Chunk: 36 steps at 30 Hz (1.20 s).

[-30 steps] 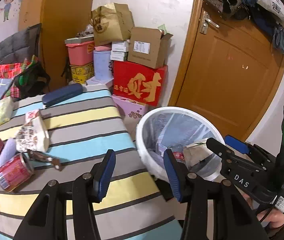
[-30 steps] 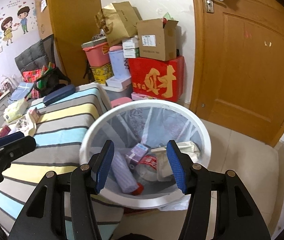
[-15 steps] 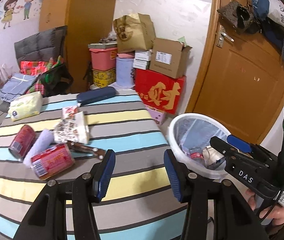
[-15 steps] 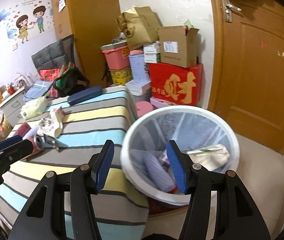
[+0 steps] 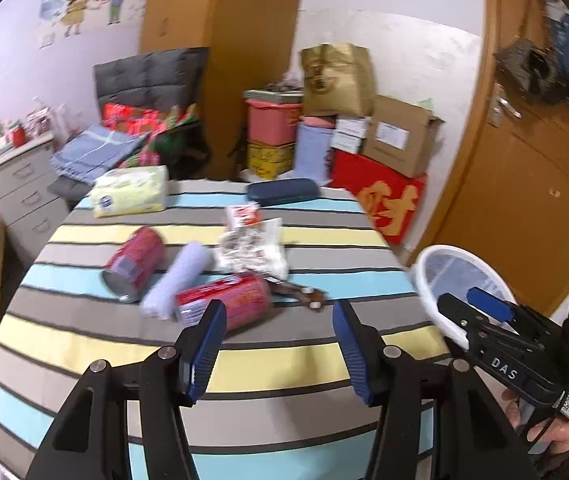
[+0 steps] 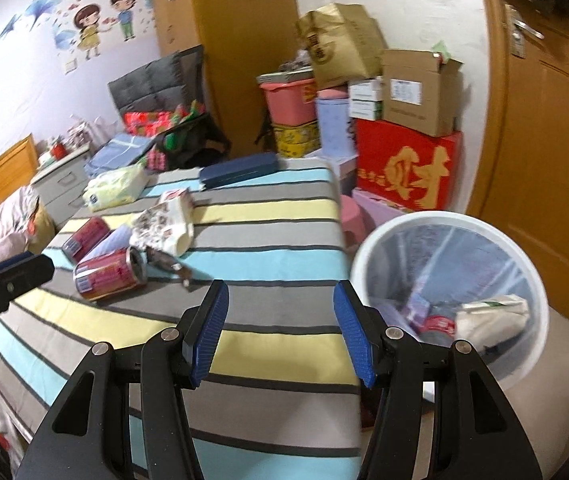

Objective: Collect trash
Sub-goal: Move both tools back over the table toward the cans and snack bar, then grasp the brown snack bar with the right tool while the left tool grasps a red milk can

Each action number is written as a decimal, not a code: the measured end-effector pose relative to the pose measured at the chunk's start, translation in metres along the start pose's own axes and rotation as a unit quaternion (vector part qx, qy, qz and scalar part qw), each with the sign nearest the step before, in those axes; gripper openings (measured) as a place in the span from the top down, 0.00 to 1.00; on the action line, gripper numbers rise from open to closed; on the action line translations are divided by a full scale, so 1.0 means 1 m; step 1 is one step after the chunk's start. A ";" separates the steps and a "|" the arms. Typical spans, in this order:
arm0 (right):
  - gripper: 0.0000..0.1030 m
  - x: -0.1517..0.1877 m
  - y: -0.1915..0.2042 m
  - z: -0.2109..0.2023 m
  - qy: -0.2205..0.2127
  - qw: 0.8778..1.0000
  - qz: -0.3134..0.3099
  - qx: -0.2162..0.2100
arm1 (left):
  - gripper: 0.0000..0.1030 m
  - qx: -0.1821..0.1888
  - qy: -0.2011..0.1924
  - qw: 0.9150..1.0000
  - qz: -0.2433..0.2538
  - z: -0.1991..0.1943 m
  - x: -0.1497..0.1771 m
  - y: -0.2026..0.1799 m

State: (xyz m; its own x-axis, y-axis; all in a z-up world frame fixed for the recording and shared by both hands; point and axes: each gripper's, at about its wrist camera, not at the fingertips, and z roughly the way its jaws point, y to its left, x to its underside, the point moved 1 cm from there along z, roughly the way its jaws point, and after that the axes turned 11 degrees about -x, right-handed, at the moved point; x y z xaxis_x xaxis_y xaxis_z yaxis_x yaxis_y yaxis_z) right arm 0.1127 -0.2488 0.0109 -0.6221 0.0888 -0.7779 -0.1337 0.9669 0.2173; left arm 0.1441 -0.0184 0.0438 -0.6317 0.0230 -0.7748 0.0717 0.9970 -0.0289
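Two grippers hang over the striped table [image 5: 284, 364], both with jaws spread wide and gripping nothing. Ahead of the left gripper [image 5: 280, 344], at eleven o'clock, a red can [image 5: 224, 306] lies on its side beside a pale roll [image 5: 178, 276] and a second can [image 5: 134, 260]. The right gripper [image 6: 282, 334] has the white bin [image 6: 450, 300] at two o'clock, trash inside.
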 end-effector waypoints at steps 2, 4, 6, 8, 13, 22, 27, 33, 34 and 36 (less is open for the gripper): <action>0.45 -0.001 0.007 0.005 0.006 1.000 -0.006 -0.007 | 0.47 -0.009 0.002 1.000 -0.009 0.002 0.001 0.016; 0.45 -0.001 0.013 0.011 0.013 1.000 -0.010 -0.015 | 0.47 -0.020 0.004 1.000 -0.013 0.004 0.002 0.029; 0.45 -0.001 0.019 0.014 0.017 0.999 -0.017 -0.021 | 0.47 -0.029 0.007 0.999 -0.019 0.005 0.002 0.039; 0.45 -0.001 0.025 0.020 0.023 0.999 -0.024 -0.024 | 0.47 -0.033 0.008 0.999 -0.024 0.007 0.002 0.051; 0.45 -0.006 0.040 0.035 0.037 0.998 -0.046 -0.034 | 0.47 -0.046 0.014 0.998 -0.030 0.016 0.001 0.073; 0.45 -0.023 0.059 0.071 0.058 0.994 -0.088 -0.042 | 0.46 -0.070 0.032 0.996 -0.033 0.049 -0.013 0.111; 0.45 -0.024 0.057 0.089 0.077 0.991 -0.093 -0.057 | 0.46 -0.068 0.046 0.996 -0.027 0.079 -0.026 0.124; 0.45 -0.021 0.056 0.102 0.095 0.987 -0.109 -0.071 | 0.44 -0.058 0.062 0.996 -0.013 0.112 -0.036 0.129; 0.45 -0.019 0.057 0.104 0.100 0.986 -0.114 -0.072 | 0.44 -0.055 0.064 0.996 -0.013 0.117 -0.037 0.130; 0.45 -0.020 0.058 0.106 0.107 0.983 -0.123 -0.083 | 0.44 -0.055 0.072 0.996 -0.011 0.128 -0.037 0.130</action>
State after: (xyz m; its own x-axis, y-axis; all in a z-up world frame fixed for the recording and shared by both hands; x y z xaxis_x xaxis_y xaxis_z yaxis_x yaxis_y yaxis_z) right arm 0.1991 -0.1691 -0.0240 -0.7012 -0.2117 -0.6809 -0.4126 0.8993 0.1453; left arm 0.2760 0.1013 -0.0118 -0.7372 0.0044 -0.6757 -0.0223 0.9993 0.0309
